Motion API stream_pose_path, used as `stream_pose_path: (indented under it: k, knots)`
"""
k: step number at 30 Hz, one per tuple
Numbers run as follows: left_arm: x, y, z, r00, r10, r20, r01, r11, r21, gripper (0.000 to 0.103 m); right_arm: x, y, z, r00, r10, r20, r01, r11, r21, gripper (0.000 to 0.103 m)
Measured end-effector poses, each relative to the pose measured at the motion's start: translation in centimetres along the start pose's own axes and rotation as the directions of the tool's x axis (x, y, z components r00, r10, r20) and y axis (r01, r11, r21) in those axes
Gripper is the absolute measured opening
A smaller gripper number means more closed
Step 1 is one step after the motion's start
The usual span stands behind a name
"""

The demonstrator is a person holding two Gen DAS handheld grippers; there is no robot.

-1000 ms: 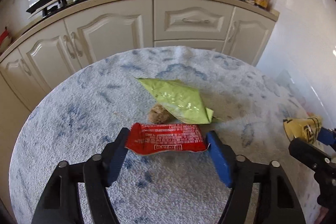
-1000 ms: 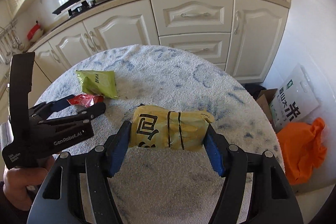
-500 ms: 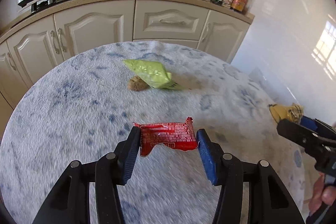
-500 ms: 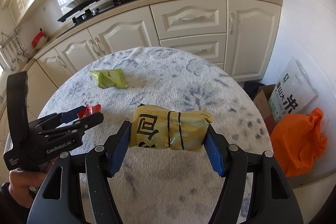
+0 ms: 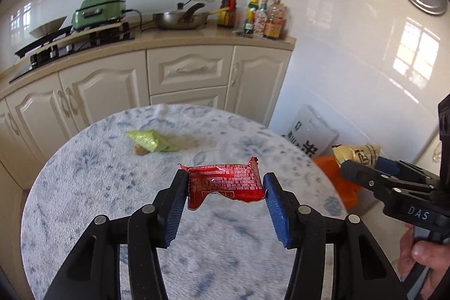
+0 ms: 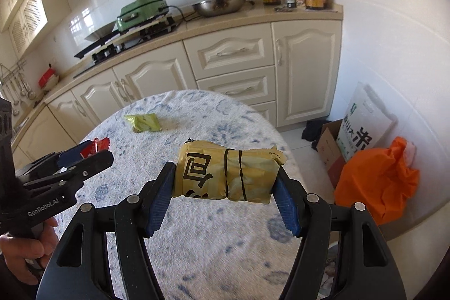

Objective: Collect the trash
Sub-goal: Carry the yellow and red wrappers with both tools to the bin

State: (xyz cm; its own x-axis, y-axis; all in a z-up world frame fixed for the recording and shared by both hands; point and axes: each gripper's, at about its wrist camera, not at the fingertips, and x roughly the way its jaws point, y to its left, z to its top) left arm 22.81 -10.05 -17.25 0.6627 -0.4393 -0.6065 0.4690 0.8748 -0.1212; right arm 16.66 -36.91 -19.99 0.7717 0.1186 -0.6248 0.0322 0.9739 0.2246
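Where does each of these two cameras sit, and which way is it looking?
Left wrist view: sits on the left gripper, looks along its fingers at the red wrapper it clamps; the right gripper and a hand show at right.
Right wrist view: sits on the right gripper, which clamps the yellow packet; the left gripper shows at left.
Shared: round table, green wrapper, kitchen cabinets, orange bag.
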Motion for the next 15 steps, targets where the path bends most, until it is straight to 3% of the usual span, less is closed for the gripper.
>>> stream_pose_path:
  k: [8, 15]
  knots:
    - [-4.2, -5.7, 0.4, 0.998, -0.041, 0.045, 0.037, 0.995, 0.091, 0.050, -5.6, -3.9, -0.6, 0.994, -0.066, 0.085, 0.061, 0.996, 0.065, 0.068]
    - [-5.3, -10.7, 1.0, 0.990, -0.127, 0.055, 0.118, 0.982, 0.146, 0.050, -9.6, -8.6, -1.9, 0.980, -0.155, 0.121, 0.136, 0.980, 0.147, 0.068]
